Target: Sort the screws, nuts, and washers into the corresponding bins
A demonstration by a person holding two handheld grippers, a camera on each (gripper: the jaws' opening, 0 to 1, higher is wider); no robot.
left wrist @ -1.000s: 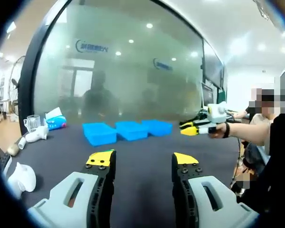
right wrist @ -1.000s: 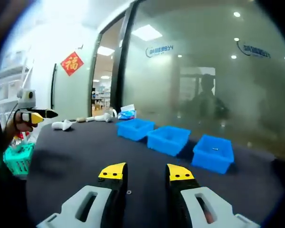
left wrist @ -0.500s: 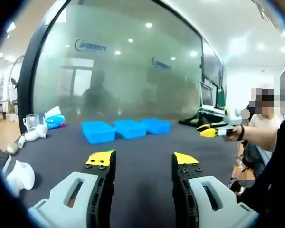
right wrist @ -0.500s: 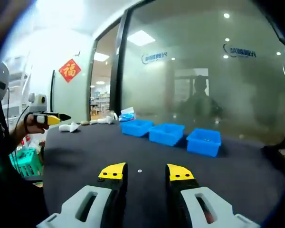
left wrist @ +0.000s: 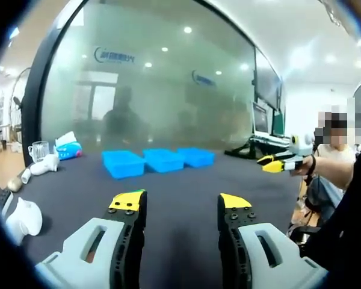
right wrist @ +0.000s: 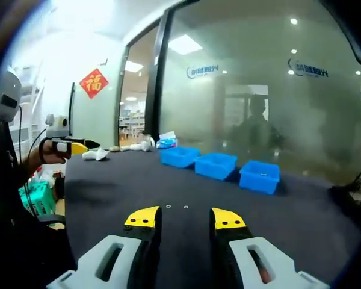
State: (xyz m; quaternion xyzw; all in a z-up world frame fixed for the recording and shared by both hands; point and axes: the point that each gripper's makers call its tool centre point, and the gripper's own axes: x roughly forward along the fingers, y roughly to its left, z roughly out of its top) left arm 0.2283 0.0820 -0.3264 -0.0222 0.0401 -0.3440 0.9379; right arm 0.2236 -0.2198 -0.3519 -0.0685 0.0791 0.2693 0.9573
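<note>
Washers [right wrist: 168,206], two small rings, lie on the dark counter [right wrist: 108,186] just ahead of the right gripper [right wrist: 185,220], well short of three blue bins [right wrist: 216,165] in a row. Both the right and left gripper [left wrist: 180,205] hold their fingers apart, empty.

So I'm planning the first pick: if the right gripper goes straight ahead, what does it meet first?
Probably the two small washers lying on the dark table just beyond the right gripper; the three blue bins sit farther back. Depth is uncertain.
</note>
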